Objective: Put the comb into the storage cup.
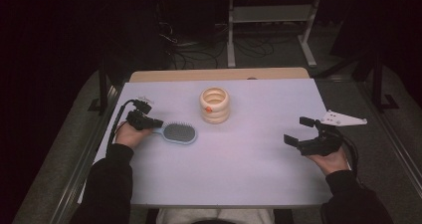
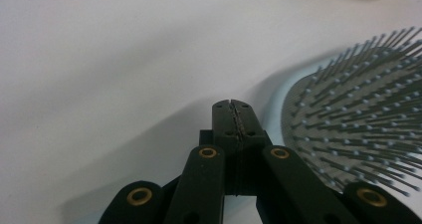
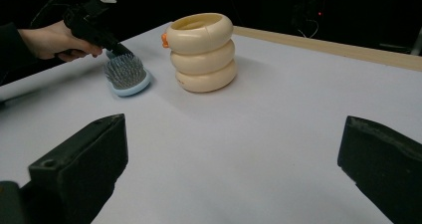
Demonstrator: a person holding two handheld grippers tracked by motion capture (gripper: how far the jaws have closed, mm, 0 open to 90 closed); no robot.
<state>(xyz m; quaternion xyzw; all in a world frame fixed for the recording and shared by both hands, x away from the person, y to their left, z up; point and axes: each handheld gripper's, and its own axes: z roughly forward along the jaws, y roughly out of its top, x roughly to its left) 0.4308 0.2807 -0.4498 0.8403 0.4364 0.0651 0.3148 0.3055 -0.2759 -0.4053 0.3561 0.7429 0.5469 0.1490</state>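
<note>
I hold the left gripper (image 1: 149, 122) clenched at the handle of the blue hairbrush (image 1: 180, 133), which lies flat on the table (image 1: 259, 174) (nothing lifted yet) near the cream ringed holder (image 1: 215, 105); the right gripper (image 1: 303, 129) waits released, well apart.

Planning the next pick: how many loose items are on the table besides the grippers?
2. A light blue hairbrush lies bristles up at left, its handle at the left gripper; a cream ringed holder stands upright at centre.
</note>
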